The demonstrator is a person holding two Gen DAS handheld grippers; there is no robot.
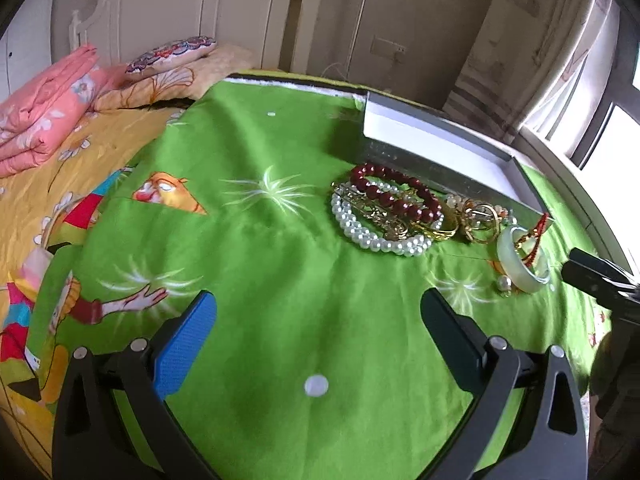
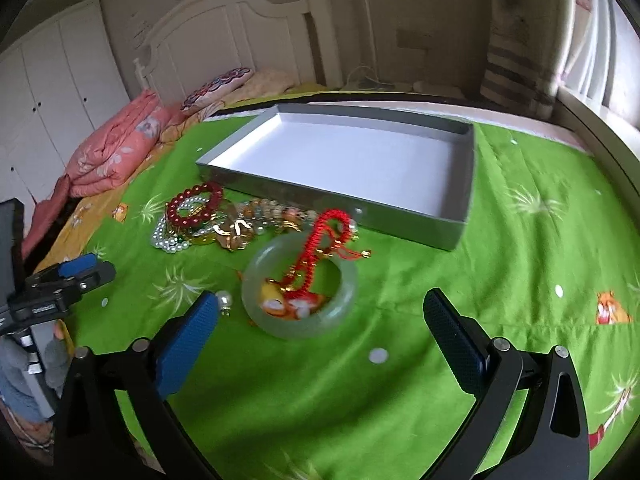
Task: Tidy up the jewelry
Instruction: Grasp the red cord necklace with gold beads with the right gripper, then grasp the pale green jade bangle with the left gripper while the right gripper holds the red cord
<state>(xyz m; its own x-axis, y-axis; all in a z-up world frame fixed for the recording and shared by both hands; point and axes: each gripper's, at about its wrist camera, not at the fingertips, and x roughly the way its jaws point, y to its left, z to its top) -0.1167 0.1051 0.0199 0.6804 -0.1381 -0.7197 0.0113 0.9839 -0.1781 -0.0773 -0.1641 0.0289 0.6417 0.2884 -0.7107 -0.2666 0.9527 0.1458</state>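
A pile of jewelry lies on the green cloth (image 1: pixel 280 240) in front of an empty grey tray (image 2: pixel 360 160) with a white floor. The pile holds a dark red bead bracelet (image 1: pixel 396 192), a white pearl strand (image 1: pixel 372 236), gold pieces (image 1: pixel 476 220) and a pale jade bangle (image 2: pixel 300 284) with a red cord bracelet (image 2: pixel 320 240) lying across it. My left gripper (image 1: pixel 318 312) is open and empty, short of the pile. My right gripper (image 2: pixel 320 312) is open and empty, with the bangle just ahead between its fingers. The tray also shows in the left wrist view (image 1: pixel 440 140).
The cloth covers a bed with a yellow sheet (image 1: pixel 48 184), a folded pink quilt (image 1: pixel 44 112) and a pillow (image 1: pixel 172 54) at the left. A white headboard (image 2: pixel 240 36) stands behind. A window (image 1: pixel 600 128) is at the right.
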